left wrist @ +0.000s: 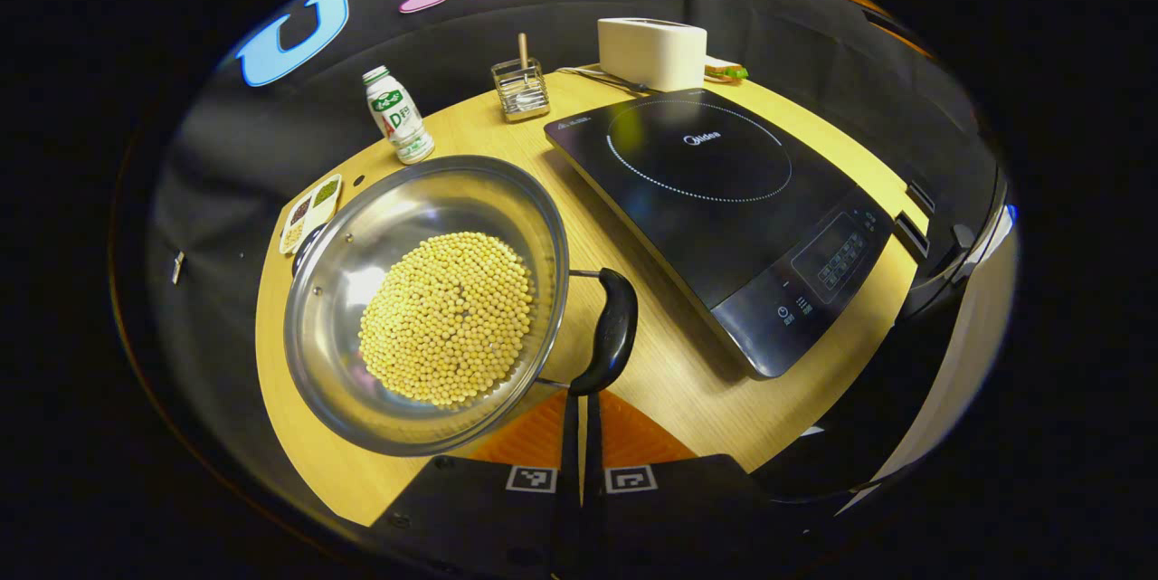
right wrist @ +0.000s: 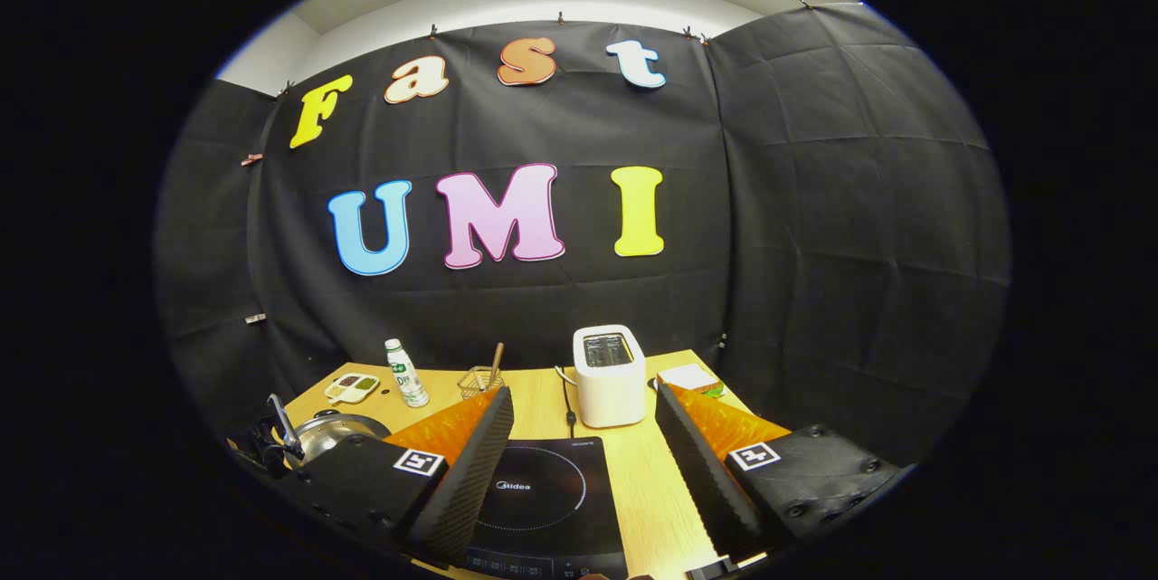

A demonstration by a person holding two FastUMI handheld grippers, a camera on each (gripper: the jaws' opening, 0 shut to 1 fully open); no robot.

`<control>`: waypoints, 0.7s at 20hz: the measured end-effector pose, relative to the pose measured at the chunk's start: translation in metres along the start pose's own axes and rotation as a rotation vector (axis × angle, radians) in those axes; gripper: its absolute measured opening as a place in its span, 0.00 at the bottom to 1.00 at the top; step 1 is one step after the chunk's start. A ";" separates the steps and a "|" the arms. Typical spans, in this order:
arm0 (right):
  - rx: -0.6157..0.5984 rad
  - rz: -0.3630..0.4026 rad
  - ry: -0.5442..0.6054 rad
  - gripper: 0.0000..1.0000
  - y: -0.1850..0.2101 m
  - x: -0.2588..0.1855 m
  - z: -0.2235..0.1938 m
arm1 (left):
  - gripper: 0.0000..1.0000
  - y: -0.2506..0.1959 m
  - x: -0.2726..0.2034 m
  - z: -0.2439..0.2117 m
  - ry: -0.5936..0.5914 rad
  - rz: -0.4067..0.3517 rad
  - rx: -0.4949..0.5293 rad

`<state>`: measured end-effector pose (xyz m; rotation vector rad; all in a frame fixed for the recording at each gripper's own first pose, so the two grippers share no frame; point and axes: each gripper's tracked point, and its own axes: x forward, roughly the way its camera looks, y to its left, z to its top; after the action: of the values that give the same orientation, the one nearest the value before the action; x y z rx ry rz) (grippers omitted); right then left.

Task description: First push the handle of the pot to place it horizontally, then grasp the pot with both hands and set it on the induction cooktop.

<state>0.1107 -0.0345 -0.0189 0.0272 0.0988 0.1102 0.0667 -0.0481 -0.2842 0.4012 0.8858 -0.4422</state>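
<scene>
A steel pot (left wrist: 425, 304) heaped with yellow soybeans (left wrist: 448, 318) sits left of centre in the left gripper view. Its black handle (left wrist: 608, 331) runs near-vertical in the frame. The left gripper (left wrist: 583, 408) has its fingers pressed together just below the handle. The induction cooktop (left wrist: 724, 209) at right reads "Midea". The right gripper (right wrist: 583, 462) is spread wide.
</scene>
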 end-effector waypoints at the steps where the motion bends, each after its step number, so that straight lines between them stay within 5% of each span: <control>1: -0.004 -0.007 0.002 0.98 -0.003 -0.001 0.000 | 0.05 -0.002 0.002 0.000 0.005 -0.006 -0.001; 14: -0.015 -0.064 0.006 0.98 -0.028 -0.007 0.001 | 0.05 -0.019 0.028 0.046 -0.031 -0.044 -0.081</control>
<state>0.1072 -0.0636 -0.0179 0.0088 0.1052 0.0474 0.1021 -0.0930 -0.2833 0.3006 0.8812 -0.4502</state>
